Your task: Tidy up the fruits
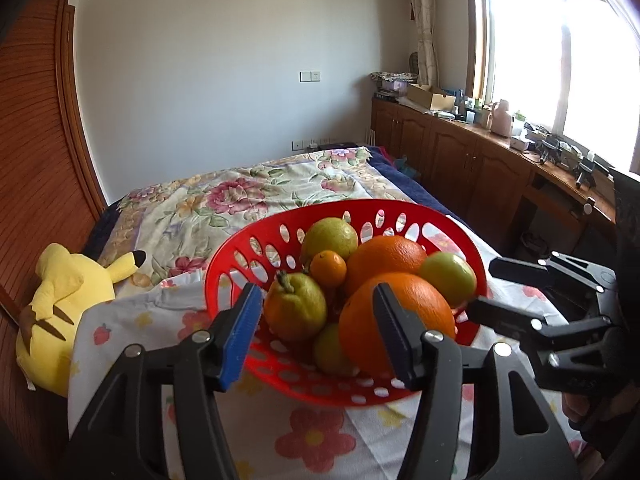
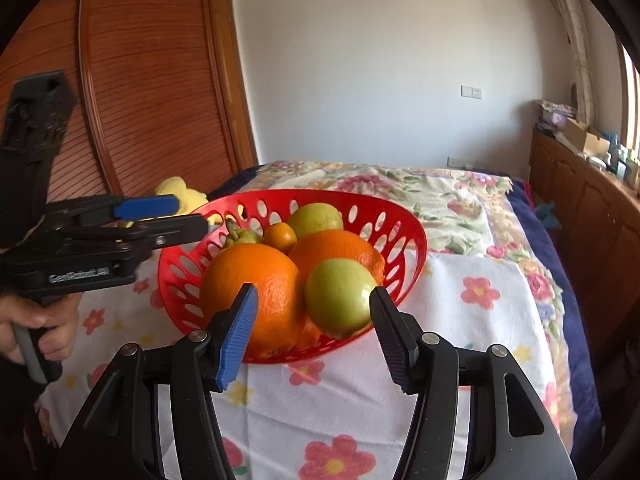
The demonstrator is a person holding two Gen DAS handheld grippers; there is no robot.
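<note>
A red perforated basket (image 1: 224, 268) (image 2: 404, 236) stands on a flower-print cloth on the bed. It holds two large oranges (image 1: 424, 308) (image 2: 256, 280), a small mandarin (image 1: 328, 268) (image 2: 280, 236), a stemmed yellow-orange pear (image 1: 296, 308) and several green-yellow fruits, one of them at the near right (image 1: 448, 278) (image 2: 340, 292). My left gripper (image 1: 317, 290) (image 2: 168, 216) hovers at the basket's near left rim, open, pads touching nothing. My right gripper (image 2: 314, 292) (image 1: 492, 292) is just before the basket's right side, also open and empty.
A yellow plush toy (image 1: 68, 292) (image 2: 180, 194) lies left of the basket by a wooden wardrobe (image 2: 152, 80). Low wooden cabinets (image 1: 460, 160) with clutter run under the window on the right. A person's hand (image 2: 36, 328) grips the left tool's handle.
</note>
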